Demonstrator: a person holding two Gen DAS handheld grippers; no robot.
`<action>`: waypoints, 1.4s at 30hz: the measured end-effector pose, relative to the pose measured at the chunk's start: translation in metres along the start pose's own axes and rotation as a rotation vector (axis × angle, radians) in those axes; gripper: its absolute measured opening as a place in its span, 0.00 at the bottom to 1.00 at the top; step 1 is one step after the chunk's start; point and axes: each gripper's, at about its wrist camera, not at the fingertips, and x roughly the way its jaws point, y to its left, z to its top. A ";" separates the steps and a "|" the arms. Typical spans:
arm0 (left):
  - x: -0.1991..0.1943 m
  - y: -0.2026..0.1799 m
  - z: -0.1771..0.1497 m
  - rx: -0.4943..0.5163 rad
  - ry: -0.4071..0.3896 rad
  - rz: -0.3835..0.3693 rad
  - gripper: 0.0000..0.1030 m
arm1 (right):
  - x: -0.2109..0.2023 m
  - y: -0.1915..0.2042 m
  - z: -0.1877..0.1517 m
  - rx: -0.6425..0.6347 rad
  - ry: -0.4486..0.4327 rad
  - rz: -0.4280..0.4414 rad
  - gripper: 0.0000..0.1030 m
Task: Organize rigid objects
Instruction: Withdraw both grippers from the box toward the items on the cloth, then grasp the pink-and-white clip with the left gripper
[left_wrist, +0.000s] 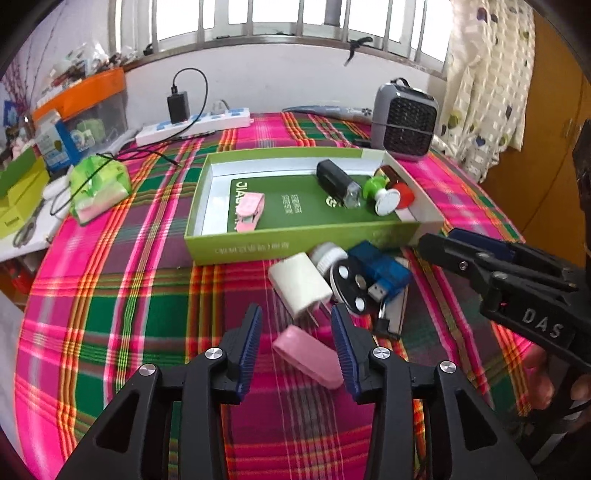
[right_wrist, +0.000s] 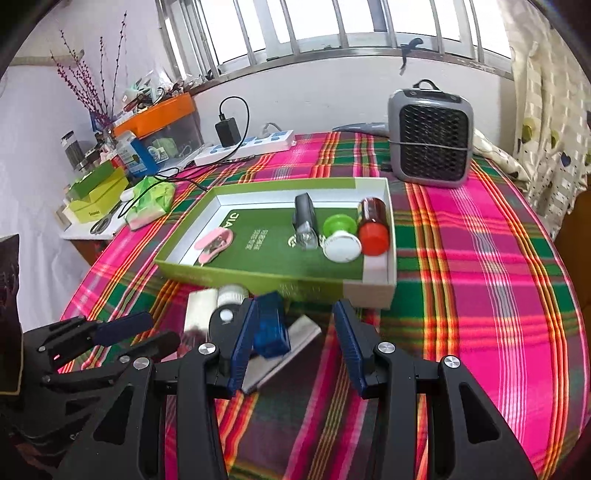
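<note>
In the left wrist view, the plaid-covered tabletop (left_wrist: 110, 295) is seen below a barred window (left_wrist: 280, 18); the left gripper (left_wrist: 297, 345) fingers are held apart around a pink case (left_wrist: 306, 356) lying flat, untouched. In the right wrist view, the right gripper (right_wrist: 293, 345) fingers are parted and empty, with the green box (right_wrist: 258, 275) at 12 o'clock and a grey heater (right_wrist: 430, 136) at 1 o'clock.

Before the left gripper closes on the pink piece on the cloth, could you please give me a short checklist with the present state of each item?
1. Left gripper open: ok, blue pads apart, nothing pressed.
2. Pink piece between the fingers: ok, it lies tilted on the cloth, nearer the right pad.
3. White charger clear of the grasp: cannot tell, its prongs sit close to the pink piece.
4. Right gripper out of the way: ok, open and empty, off to the side over the blue USB reader.
5. Space in the green box: ok, bare floor between the pink stapler and the black flashlight.
</note>
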 end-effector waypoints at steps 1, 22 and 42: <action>0.000 -0.002 -0.002 0.003 0.003 0.006 0.37 | -0.002 -0.001 -0.002 0.006 -0.002 -0.001 0.43; 0.018 0.007 -0.019 0.054 0.071 -0.064 0.39 | -0.010 0.005 -0.032 0.059 0.040 -0.051 0.43; 0.021 0.029 -0.015 0.097 0.049 -0.120 0.21 | -0.015 0.029 -0.031 0.044 0.029 -0.132 0.43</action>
